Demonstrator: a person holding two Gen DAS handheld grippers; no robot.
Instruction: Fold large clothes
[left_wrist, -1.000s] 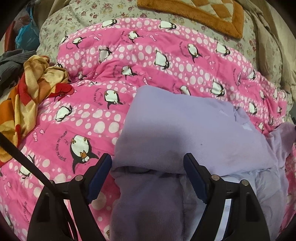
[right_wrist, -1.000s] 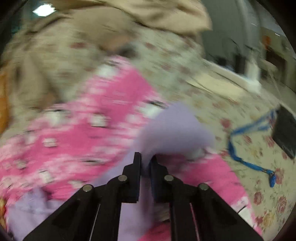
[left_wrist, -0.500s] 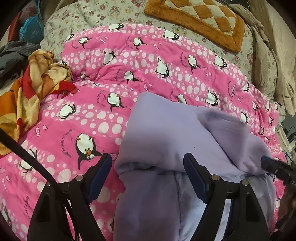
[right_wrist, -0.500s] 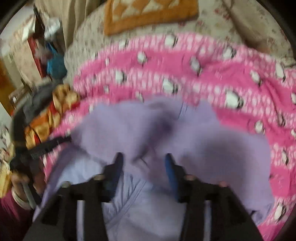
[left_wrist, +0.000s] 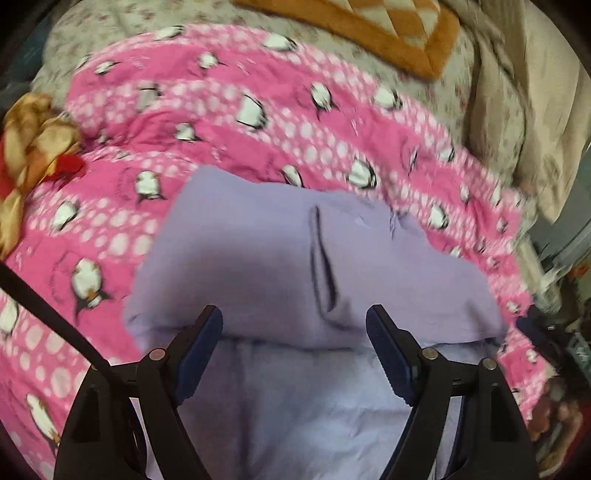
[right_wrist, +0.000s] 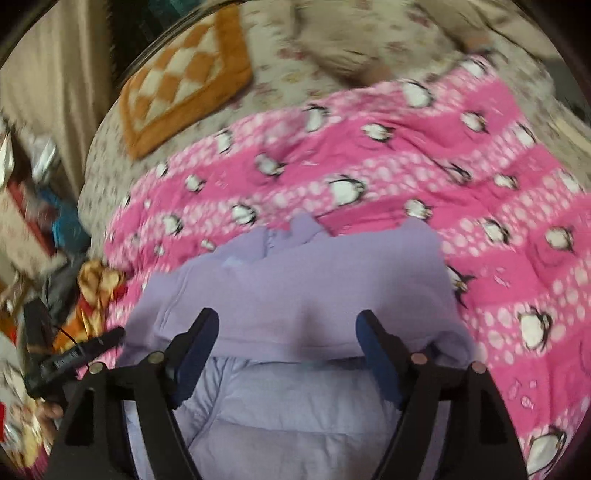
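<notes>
Your left claw (left_wrist: 293, 347) is spread wide, nothing between its blue pads, hanging right over the lilac garment (left_wrist: 295, 258). The garment lies on the pink penguin quilt (left_wrist: 229, 122), on the bed, with one layer doubled over the other: the upper flap's folded edge runs straight across between your two fingers, and paler lilac cloth shows beneath it, nearer the camera. There's a dark slit-like crease on the top layer, just up from your right-hand finger.

Switch to the right wrist view: your right claw (right_wrist: 286, 341) is wide apart too, gripping nothing, poised above the same lilac garment (right_wrist: 306, 280). From here the folded flap crosses between the fingers again, with a quilted-looking lighter panel under it. The far edge of the garment is rumpled where it meets the pink penguin quilt (right_wrist: 406, 177).

Round the edges: a crumpled orange-and-yellow cloth (left_wrist: 33, 147) sits at the quilt's left side, well apart from the garment. An orange checked cushion (left_wrist: 369, 26) lies beyond the quilt on the floral bedspread (right_wrist: 280, 74). In the right wrist view, your left-hand tool pokes in at the lower left, beside the garment's left edge. Both pictures are somewhat blurred.
</notes>
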